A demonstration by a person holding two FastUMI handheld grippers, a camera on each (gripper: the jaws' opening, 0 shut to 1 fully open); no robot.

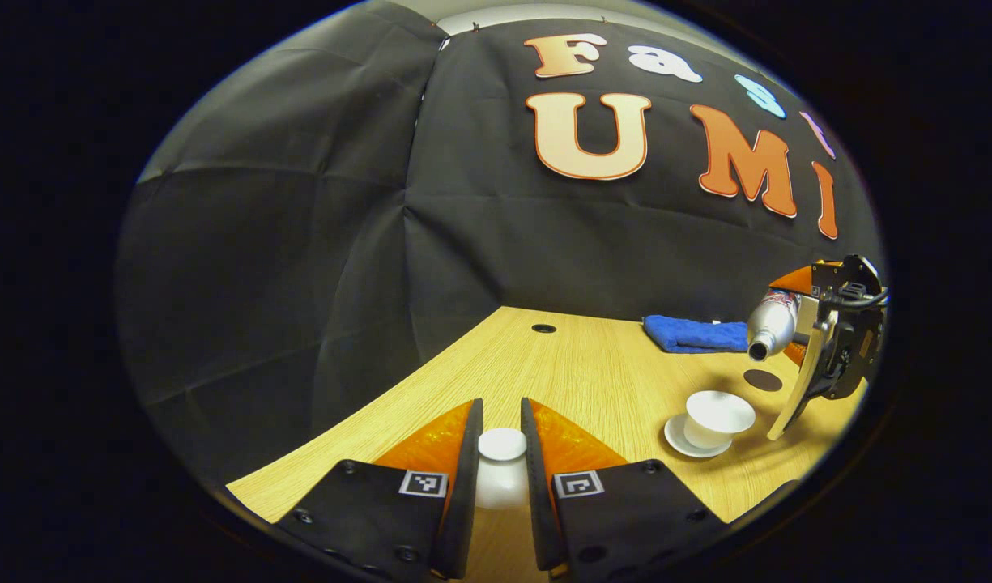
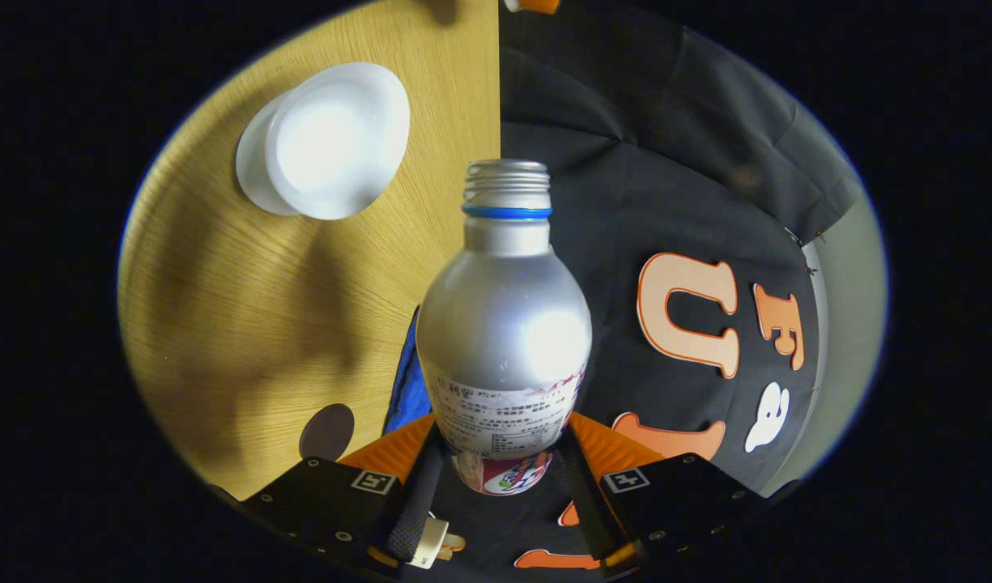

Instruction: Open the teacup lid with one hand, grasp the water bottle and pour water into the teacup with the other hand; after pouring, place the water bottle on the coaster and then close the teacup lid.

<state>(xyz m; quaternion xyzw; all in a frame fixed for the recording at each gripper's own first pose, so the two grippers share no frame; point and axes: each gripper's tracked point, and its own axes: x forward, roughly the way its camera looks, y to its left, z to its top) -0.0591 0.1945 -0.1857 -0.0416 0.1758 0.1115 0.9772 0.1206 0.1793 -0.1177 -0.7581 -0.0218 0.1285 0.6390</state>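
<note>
So my left gripper [image 1: 502, 441] has both fingers pinched onto the teacup lid [image 1: 501, 455], holding it up off the cup and off to the side, so the lid-off step looks done. My right gripper [image 2: 504, 478] is clamped on the water bottle [image 2: 504, 324], both fingers squeezing the labelled lower body, and the bottle is tipped over sideways with its uncapped mouth aimed roughly at the teacup [image 1: 716, 419]. In the left gripper view the cup sits on its saucer [image 1: 680, 441] out around 3 o'clock, with the bottle hanging just above and beyond it. In the right gripper view the cup is up at 10 o'clock on the table [image 2: 220, 324]. I can't make out any water stream, so I'd guess I'm at the pour. The dark round coaster [image 1: 763, 380] sits bare near the blue cloth [image 1: 694, 334], so parking the bottle and re-lidding are what's left.
</note>
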